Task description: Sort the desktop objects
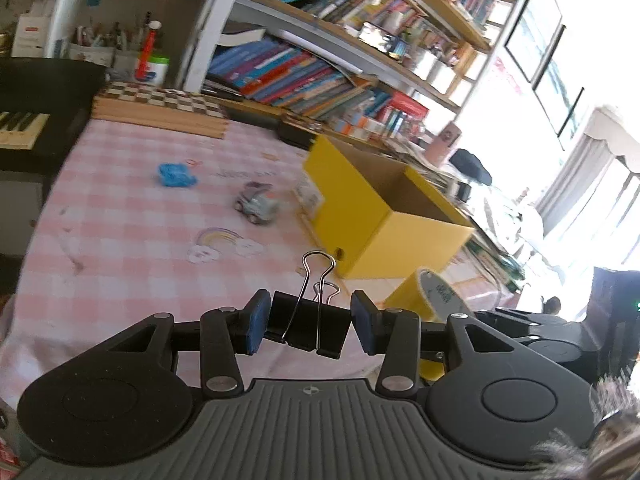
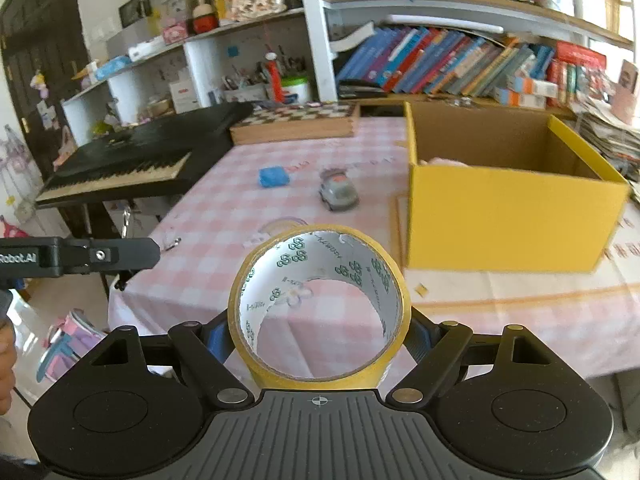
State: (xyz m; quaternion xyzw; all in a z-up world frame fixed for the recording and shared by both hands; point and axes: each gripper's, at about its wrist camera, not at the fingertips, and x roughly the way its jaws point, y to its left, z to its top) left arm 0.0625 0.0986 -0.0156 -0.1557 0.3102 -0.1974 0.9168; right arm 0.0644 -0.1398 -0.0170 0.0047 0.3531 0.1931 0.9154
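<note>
My left gripper (image 1: 310,326) is shut on a black binder clip (image 1: 308,326) with silver wire handles, held above the pink checked tablecloth (image 1: 120,240). My right gripper (image 2: 320,336) is shut on a roll of yellow tape (image 2: 320,308), held above the table's near edge; the roll also shows in the left wrist view (image 1: 420,296). An open yellow cardboard box (image 2: 508,216) stands on the table at the right, with something pink inside; it also shows in the left wrist view (image 1: 384,216). A grey toy car (image 2: 338,192) and a blue object (image 2: 273,177) lie on the cloth.
A chessboard box (image 2: 296,120) lies at the table's back. A black keyboard piano (image 2: 132,160) stands left of the table. Bookshelves (image 2: 460,60) rise behind. The left gripper's body (image 2: 76,256) shows at the left in the right wrist view.
</note>
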